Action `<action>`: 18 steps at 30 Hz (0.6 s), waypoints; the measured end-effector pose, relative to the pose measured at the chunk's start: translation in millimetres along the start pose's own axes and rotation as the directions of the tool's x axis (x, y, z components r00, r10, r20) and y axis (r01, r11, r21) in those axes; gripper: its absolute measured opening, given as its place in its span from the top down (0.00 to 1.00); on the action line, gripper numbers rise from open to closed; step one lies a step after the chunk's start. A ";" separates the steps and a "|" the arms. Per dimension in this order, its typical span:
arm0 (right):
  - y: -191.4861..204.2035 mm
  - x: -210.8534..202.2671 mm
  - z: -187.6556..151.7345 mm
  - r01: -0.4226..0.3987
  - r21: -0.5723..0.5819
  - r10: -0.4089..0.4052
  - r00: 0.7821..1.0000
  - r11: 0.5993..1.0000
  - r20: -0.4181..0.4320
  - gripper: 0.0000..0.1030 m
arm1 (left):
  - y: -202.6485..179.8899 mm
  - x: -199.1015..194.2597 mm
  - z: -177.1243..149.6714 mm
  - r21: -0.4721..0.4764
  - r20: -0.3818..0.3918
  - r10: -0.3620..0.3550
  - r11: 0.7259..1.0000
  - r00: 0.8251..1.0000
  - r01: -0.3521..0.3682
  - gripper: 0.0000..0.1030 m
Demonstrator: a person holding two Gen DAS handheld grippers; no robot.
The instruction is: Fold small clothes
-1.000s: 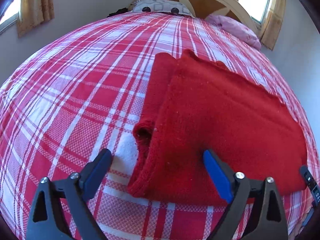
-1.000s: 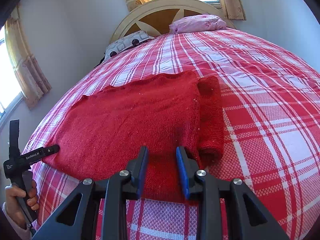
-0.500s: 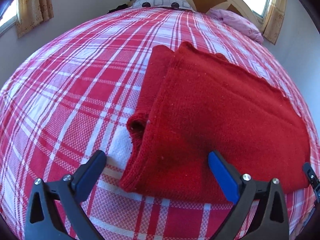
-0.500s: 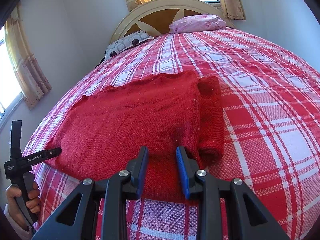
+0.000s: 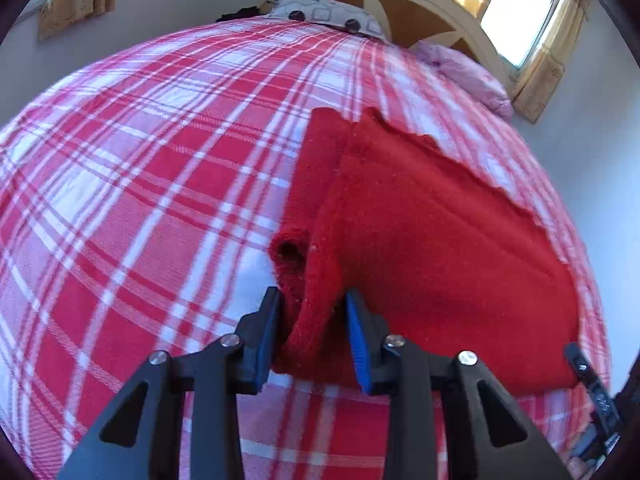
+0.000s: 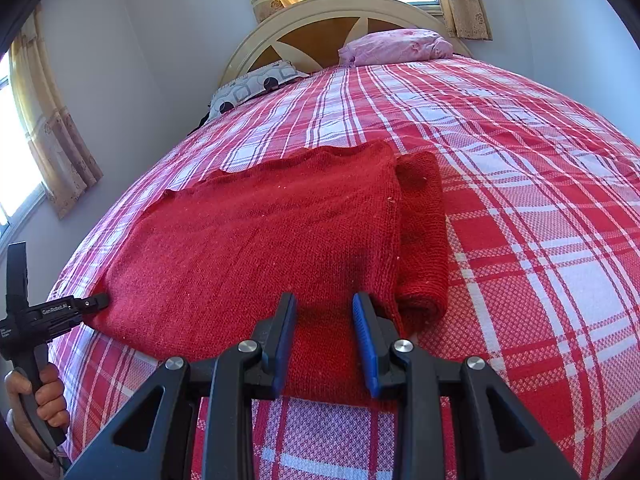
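The left claw has just been closing, now grasping the red sweater's bunched corner.

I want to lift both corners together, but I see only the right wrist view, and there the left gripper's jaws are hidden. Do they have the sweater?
Observer: Yes. The left gripper has just been closing its jaws, and they now pinch the near-left corner of the red sweater.
Operator: Is anything else there?
Observer: A sleeve cuff lies open just beyond the jaws, against that edge.
Operator: Is the cloth flat there?
Observer: No, it stands as a ridge between the pads.
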State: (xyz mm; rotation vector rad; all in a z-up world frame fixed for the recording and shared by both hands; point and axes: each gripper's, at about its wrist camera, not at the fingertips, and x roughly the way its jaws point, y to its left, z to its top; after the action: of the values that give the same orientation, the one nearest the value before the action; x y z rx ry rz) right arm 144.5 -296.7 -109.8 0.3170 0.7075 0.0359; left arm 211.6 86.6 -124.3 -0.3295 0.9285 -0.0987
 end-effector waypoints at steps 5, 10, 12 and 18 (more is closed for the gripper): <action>0.0 -0.1 0.0 -0.001 0.001 0.001 1.000 1.000 0.001 0.70 | 15.6 1.7 -0.1 -0.117 0.018 -0.177 0.977 0.984 0.178 0.36; 0.0 -0.1 0.1 -0.001 0.001 0.001 1.000 1.000 0.001 0.70 | 13.4 1.8 -1.3 -0.130 0.028 -0.189 0.973 0.982 0.191 0.39; 0.0 0.0 0.2 -0.002 0.002 0.002 1.000 1.000 0.001 0.70 | 6.9 0.1 -3.5 -0.096 0.031 -0.138 0.985 0.990 0.140 0.48; -0.4 0.3 -0.1 -0.003 0.003 0.003 1.000 1.000 0.001 0.70 | 28.5 2.6 -2.9 -0.158 0.031 -0.142 0.977 0.989 0.145 0.77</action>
State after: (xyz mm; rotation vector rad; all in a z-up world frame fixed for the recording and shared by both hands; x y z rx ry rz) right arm 144.6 -297.0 -110.1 0.3206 0.7057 0.0376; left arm 209.1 112.3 -137.0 -0.5452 0.8950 -0.1536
